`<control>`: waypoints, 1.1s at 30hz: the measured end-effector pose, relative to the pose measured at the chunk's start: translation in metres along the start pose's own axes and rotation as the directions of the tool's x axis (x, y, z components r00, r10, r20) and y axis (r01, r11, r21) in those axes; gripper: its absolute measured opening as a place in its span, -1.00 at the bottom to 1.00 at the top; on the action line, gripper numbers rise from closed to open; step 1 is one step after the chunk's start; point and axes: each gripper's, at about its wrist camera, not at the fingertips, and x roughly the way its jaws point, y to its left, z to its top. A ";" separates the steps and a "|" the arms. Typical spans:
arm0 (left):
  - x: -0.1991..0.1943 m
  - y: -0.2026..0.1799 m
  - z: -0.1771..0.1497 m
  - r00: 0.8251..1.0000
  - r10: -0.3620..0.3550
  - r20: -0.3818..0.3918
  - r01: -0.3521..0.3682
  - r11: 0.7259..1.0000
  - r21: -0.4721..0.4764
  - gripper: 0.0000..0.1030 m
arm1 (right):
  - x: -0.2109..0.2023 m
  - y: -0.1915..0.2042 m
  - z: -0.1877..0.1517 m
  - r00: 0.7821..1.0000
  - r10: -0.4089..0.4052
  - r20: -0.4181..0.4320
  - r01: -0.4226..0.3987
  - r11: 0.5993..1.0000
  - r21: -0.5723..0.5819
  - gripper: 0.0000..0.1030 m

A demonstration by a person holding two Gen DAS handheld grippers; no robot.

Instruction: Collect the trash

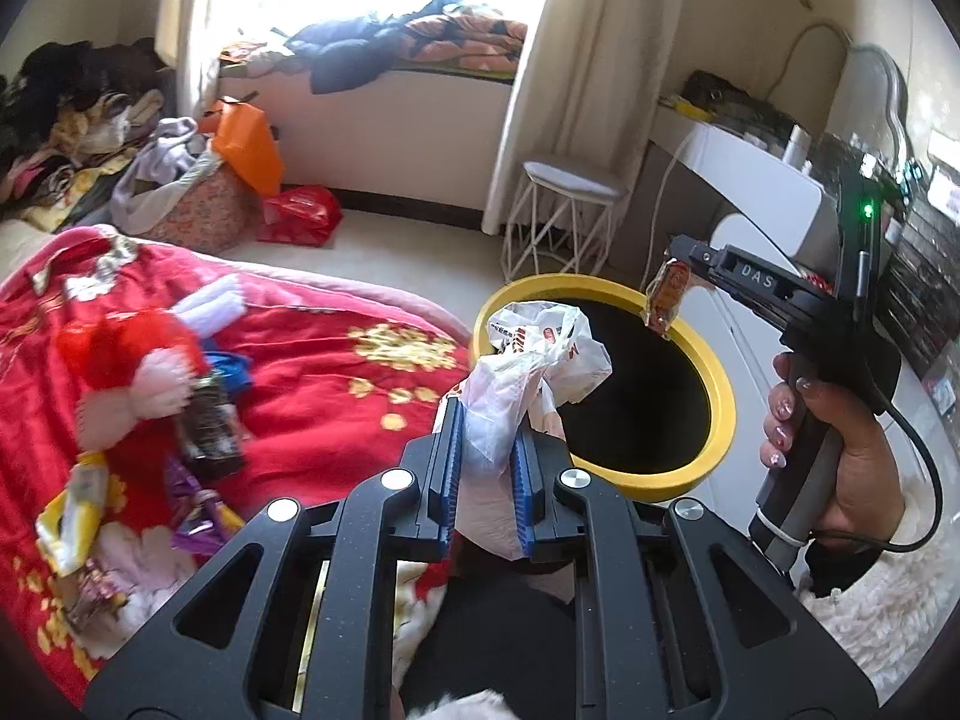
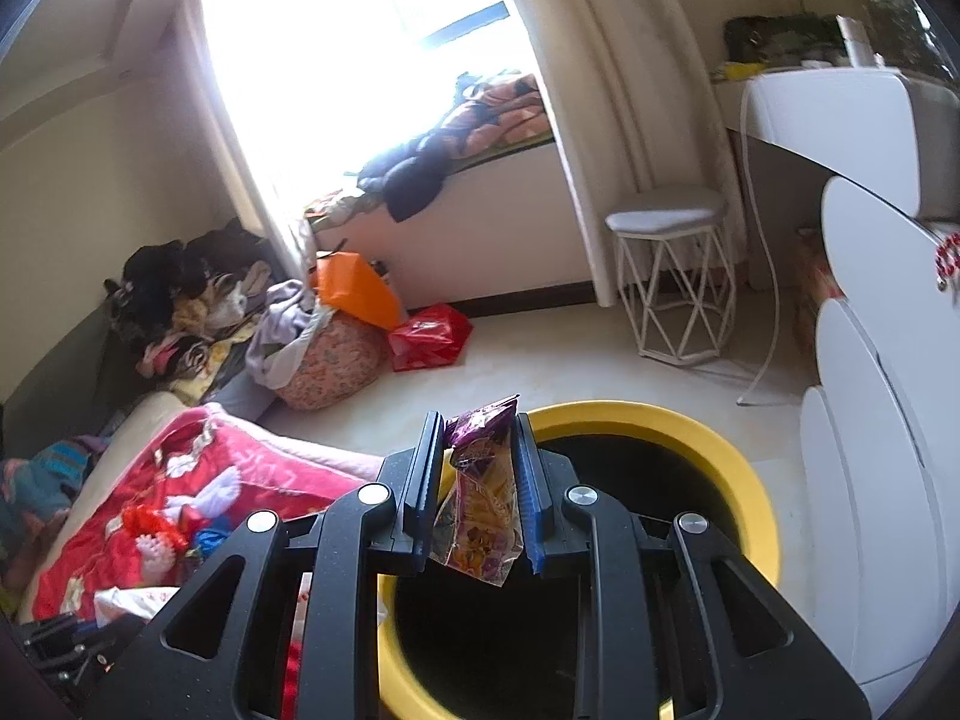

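In the left wrist view my left gripper is shut on a crumpled white plastic bag, held beside the near rim of a yellow-rimmed black bin. A hand holds my right gripper over the bin's far rim, with a small snack wrapper hanging from its tip. The right wrist view shows that gripper shut on a purple and yellow wrapper above the bin's dark opening. More wrappers lie on the red blanket: a dark one, a yellow one and a purple one.
A red and white plush toy lies on the bed. A white wire stool stands beyond the bin and white cabinets flank its right side. Piled clothes, an orange bag and a red bag crowd the far floor.
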 end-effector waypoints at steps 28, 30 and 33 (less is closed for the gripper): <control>0.050 -0.017 0.012 1.000 -0.022 -0.006 0.022 0.999 -0.042 0.42 | 0.018 -0.034 -0.010 0.991 -0.126 -0.040 0.127 0.992 0.021 0.17; 0.043 -0.012 0.013 1.000 -0.010 0.013 0.011 0.999 -0.050 0.48 | 0.017 -0.028 -0.010 0.992 -0.117 -0.036 0.117 0.993 0.006 0.25; 0.031 -0.006 0.014 0.999 0.015 0.044 -0.012 0.998 -0.064 0.61 | 0.014 -0.014 -0.010 0.995 -0.093 -0.029 0.092 0.995 -0.023 0.29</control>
